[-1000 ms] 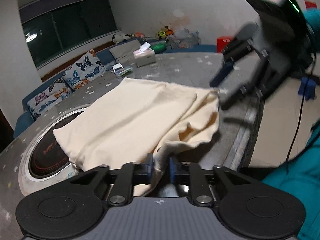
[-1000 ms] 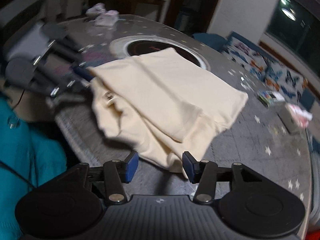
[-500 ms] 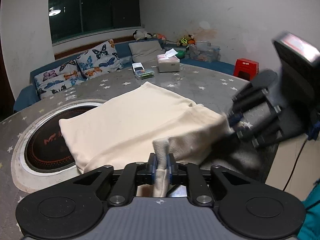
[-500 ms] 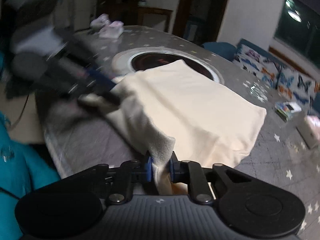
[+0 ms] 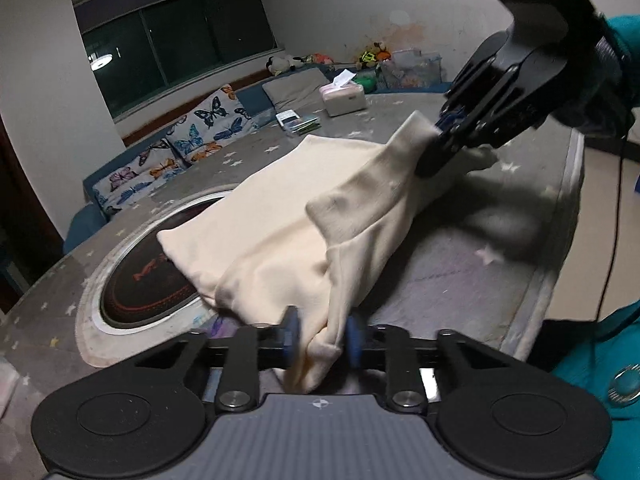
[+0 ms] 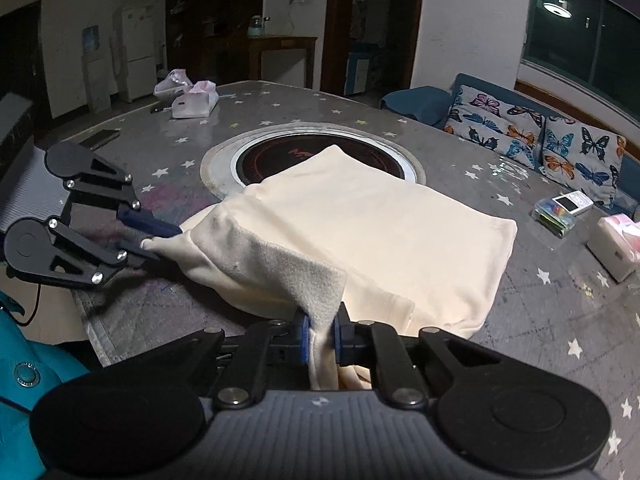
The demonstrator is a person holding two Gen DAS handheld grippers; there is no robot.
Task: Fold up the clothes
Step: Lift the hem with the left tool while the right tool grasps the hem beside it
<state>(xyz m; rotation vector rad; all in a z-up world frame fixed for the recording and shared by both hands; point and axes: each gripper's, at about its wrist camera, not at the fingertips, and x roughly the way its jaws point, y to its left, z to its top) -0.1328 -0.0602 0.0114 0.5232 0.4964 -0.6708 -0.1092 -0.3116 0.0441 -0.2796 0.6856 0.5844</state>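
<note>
**Both grippers clamp the near edge of a cream garment on the starred table**

The cream garment (image 6: 360,232) lies on the grey star-print table (image 6: 540,320), its far end overlapping the round inset cooktop (image 6: 280,152) at the frame's centre. In the right wrist view the right gripper (image 6: 320,338) is at lower centre, blue pads clenched on a pinched fold of the cloth's near edge; the raised flap shows a greyish fleecy underside. At left of that frame the left gripper (image 6: 150,240) grasps the garment's other near corner, its jaws closing on the bunched cloth.

In the left wrist view the left gripper (image 5: 320,340) sits at lower centre with fabric crumpled between its pads, and the right gripper (image 5: 448,128) at upper right holds a lifted corner, so the near hem hangs off the table between the two tools.

The table's near rim (image 5: 560,248) runs down the right of that frame, just beside a teal sleeve (image 5: 600,360) at the lower right edge. Bare tabletop lies to the right of the garment in the right wrist view, up to a tissue box (image 6: 616,248) and a small card box (image 6: 560,210) near the right edge. A second tissue pack (image 6: 196,100) sits well apart at upper left. Butterfly cushions (image 6: 540,136) line the bench beyond the far edge.
</note>
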